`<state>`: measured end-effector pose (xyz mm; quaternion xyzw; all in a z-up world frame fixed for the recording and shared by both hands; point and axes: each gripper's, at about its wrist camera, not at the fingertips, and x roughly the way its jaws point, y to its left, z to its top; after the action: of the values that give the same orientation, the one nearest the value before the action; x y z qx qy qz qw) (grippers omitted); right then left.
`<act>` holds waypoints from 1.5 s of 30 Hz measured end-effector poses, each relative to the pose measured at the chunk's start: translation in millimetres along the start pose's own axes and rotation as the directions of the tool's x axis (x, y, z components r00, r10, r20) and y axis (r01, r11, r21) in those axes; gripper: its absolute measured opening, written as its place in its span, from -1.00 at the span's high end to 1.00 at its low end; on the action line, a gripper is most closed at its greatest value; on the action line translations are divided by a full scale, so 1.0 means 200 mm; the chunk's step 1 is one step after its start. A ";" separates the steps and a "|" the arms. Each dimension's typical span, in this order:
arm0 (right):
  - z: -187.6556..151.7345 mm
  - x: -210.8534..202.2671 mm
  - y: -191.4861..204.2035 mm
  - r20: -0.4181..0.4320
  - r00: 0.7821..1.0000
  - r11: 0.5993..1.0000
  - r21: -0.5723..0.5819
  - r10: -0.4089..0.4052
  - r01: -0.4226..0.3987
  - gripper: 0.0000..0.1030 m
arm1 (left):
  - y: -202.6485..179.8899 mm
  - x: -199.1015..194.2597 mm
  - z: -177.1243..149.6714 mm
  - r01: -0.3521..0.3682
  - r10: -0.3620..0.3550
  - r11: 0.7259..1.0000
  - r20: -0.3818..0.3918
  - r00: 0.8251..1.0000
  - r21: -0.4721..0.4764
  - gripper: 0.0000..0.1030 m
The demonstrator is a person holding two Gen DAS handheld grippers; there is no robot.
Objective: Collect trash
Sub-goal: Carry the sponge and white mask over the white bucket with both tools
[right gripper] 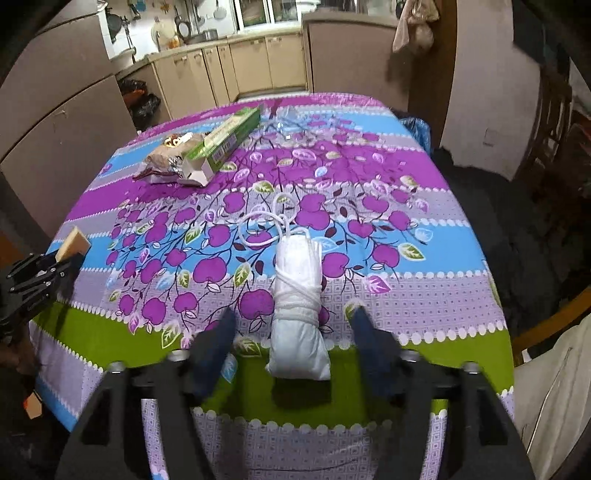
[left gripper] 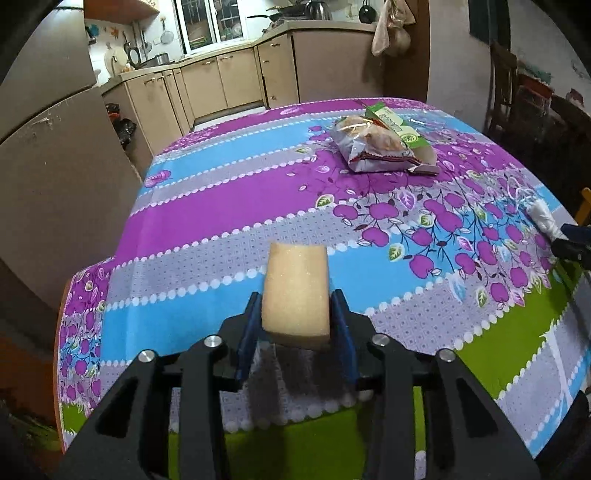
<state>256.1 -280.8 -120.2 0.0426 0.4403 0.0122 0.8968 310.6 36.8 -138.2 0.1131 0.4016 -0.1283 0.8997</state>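
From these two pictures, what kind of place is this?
Most likely a home kitchen with a dining table. Beige base cabinets run under a counter beneath a window, pans hang on the wall, and the table wears a flowered purple tablecloth.

In the left wrist view, the right gripper [left gripper: 574,243] and the white bundle [left gripper: 543,218] are cut by the right picture edge at the right edge of the table [left gripper: 221,206]. The sponge [left gripper: 295,291] hides the tablecloth behind it. In the right wrist view, the blue fingers [right gripper: 218,339] are blurred. The print on the green box [right gripper: 225,142] is too small to read. The wrapper [right gripper: 166,157] is partly hidden behind this box.
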 end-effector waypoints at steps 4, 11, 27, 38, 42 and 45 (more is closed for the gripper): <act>-0.03 0.02 0.05 0.014 0.999 0.997 -0.059 -0.047 0.048 -0.29 | 0.03 0.01 0.00 0.034 -0.034 0.999 -0.013 0.999 -0.026 -0.02; -0.04 0.01 0.06 0.071 0.996 0.998 -0.003 -0.061 0.061 0.41 | 0.05 0.00 -0.02 0.071 -0.071 0.997 -0.011 0.997 -0.045 0.30; -0.17 -0.42 -0.12 -0.007 0.997 0.960 0.272 0.071 -0.066 0.47 | -0.43 -0.23 0.07 0.174 -0.172 0.977 -0.027 0.985 0.121 0.44; -0.38 -0.97 -0.53 0.019 0.995 0.910 0.406 -0.099 0.082 0.48 | -1.17 -0.40 0.24 0.276 -0.301 0.871 -0.002 0.954 0.407 0.44; -0.46 -1.13 -0.73 -0.002 0.981 0.879 0.445 -0.193 0.174 0.47 | -1.43 -0.45 0.28 0.302 -0.346 0.817 -0.001 0.938 0.490 0.44; -0.49 -1.23 -0.85 -0.007 0.968 0.857 0.463 -0.251 0.225 0.48 | -1.59 -0.50 0.31 0.318 -0.381 0.777 0.004 0.924 0.543 0.44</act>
<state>25.2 -459.1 0.1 0.1996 0.4080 -0.2045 0.8671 187.2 -268.7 -54.6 0.2738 0.3120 -0.4058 0.8143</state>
